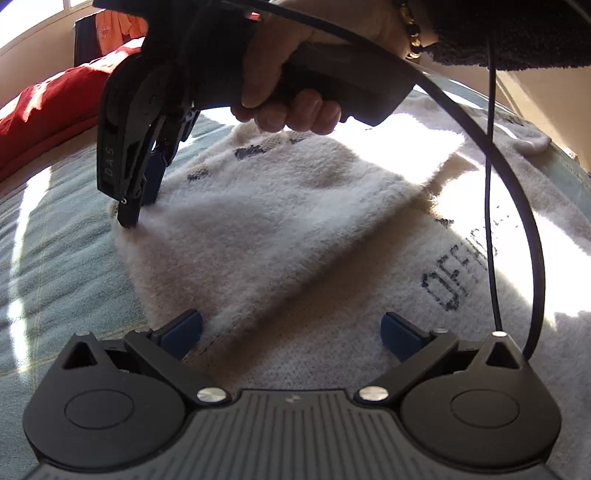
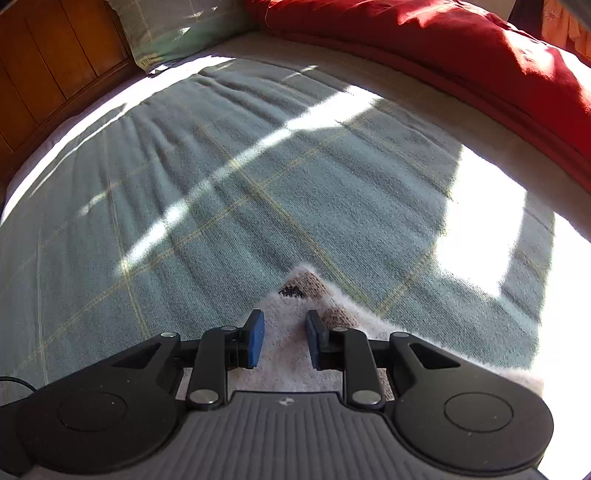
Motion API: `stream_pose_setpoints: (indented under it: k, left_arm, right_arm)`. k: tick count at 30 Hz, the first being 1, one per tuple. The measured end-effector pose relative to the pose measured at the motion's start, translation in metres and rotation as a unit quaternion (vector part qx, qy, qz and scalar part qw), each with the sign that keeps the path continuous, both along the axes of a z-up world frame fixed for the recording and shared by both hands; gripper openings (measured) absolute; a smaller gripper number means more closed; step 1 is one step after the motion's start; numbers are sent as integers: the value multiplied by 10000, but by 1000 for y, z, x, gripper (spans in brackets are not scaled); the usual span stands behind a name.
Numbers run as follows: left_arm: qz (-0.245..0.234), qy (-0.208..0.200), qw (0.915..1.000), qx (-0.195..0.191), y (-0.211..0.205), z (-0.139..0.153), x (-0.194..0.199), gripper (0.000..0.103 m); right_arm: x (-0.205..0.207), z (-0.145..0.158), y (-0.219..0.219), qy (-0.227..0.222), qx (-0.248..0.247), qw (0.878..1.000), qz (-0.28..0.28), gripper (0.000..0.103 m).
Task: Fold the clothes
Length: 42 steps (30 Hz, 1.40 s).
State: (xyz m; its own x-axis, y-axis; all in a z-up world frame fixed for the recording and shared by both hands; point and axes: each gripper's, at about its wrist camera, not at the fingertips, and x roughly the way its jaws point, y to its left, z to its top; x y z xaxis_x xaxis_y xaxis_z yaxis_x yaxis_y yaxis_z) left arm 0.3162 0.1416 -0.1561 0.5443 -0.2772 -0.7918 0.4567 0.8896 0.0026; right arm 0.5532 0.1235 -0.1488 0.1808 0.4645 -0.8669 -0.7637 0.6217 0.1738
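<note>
A fluffy white and beige sweater (image 1: 295, 229) with dark lettering lies on a teal checked blanket (image 1: 55, 258), one part folded over diagonally. My left gripper (image 1: 291, 332) is open wide just above the sweater's near edge, holding nothing. My right gripper (image 1: 138, 210) shows in the left wrist view, held by a hand, its tips down on the sweater's left corner. In the right wrist view my right gripper (image 2: 284, 339) has a narrow gap between its blue pads, with the sweater's corner (image 2: 303, 291) lying under and beyond them, not pinched.
A red duvet (image 2: 461, 55) lies along the far side of the bed. A green pillow (image 2: 173, 29) rests against a wooden headboard (image 2: 44, 62). An orange garment (image 1: 118, 26) hangs on a dark chair. A black cable (image 1: 491, 184) loops over the sweater.
</note>
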Motion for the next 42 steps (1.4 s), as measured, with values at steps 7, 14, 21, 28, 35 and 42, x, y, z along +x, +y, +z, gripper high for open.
stream_pose_setpoints:
  k: [7,14,21,28,35,42]
  left_arm:
    - [67,67,10000,32,1,0,1,102]
    - [119,136,9998,95,-2,3,4,102]
    - [-127,288,9987,404,-6,8,7,102]
    - [-261,167,9992,236,-21,28,24,102]
    - [-823,286,9961,-135,-55,25,44,102]
    - [-1026,689,9919,288,-58,8,24,102]
  right_arm:
    - [-7,19,-33,39,202,9998,-46,34]
    - [-22,3,-89,155,-8,9994,-294,46]
    - [-50,7,-164,49,-67,9963,-853,51]
    - [-62,6,-204,27,-48,9916,-1294,58]
    - [-64,2,-226,71,126,9847,-1736,66]
    - [-79,4,-271,278,334,9744,-2206,66]
